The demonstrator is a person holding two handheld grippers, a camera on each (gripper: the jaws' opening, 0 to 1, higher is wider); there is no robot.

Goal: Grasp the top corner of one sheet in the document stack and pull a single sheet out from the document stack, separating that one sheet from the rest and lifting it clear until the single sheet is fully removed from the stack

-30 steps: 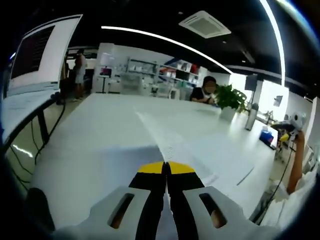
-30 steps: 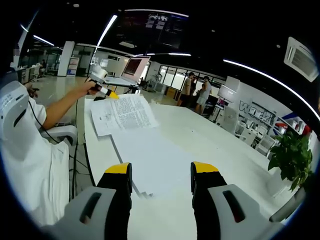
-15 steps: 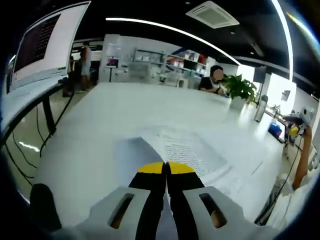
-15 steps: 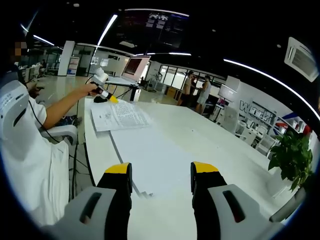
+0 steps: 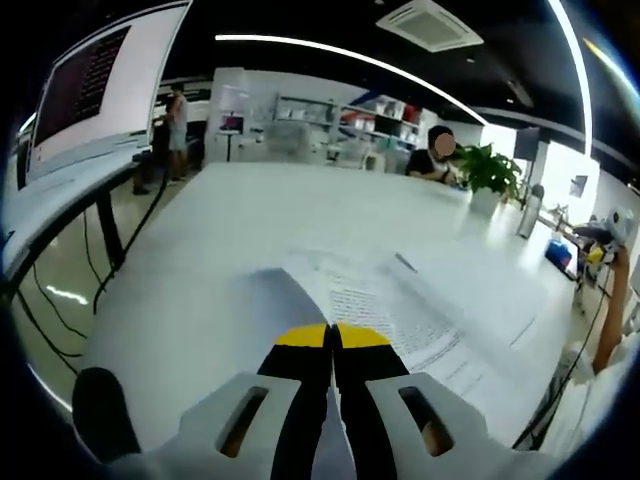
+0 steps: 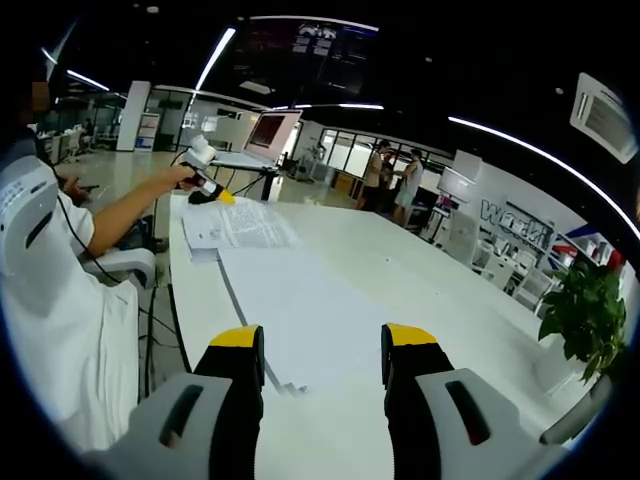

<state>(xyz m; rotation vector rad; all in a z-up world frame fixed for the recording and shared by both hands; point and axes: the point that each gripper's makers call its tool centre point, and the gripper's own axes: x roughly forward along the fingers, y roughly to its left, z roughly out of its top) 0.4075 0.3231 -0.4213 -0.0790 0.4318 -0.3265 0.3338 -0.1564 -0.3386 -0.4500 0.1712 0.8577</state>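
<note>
My left gripper [image 5: 332,335] is shut on the corner of a single printed sheet [image 5: 385,312], which slopes down onto the white table [image 5: 200,290]. In the right gripper view a hand holds that left gripper [image 6: 208,183] at the table's far left end, and the sheet [image 6: 238,224] lies low there, apart from the stack. The document stack [image 6: 300,315] lies flat just ahead of my right gripper [image 6: 322,350], which is open with nothing between its jaws, hovering over the stack's near edge.
A laptop screen [image 5: 95,90] on a stand rises at the left in the left gripper view. A potted plant [image 5: 488,172] and a bottle [image 5: 527,213] stand far right, near a seated person. In the right gripper view are a plant [image 6: 585,315] and a person's sleeve [image 6: 60,300].
The sheet, raised and tilted one second ago, has come down nearly flat on the table beside the stack, with my left gripper lowering with it. The right gripper has stayed put.
</note>
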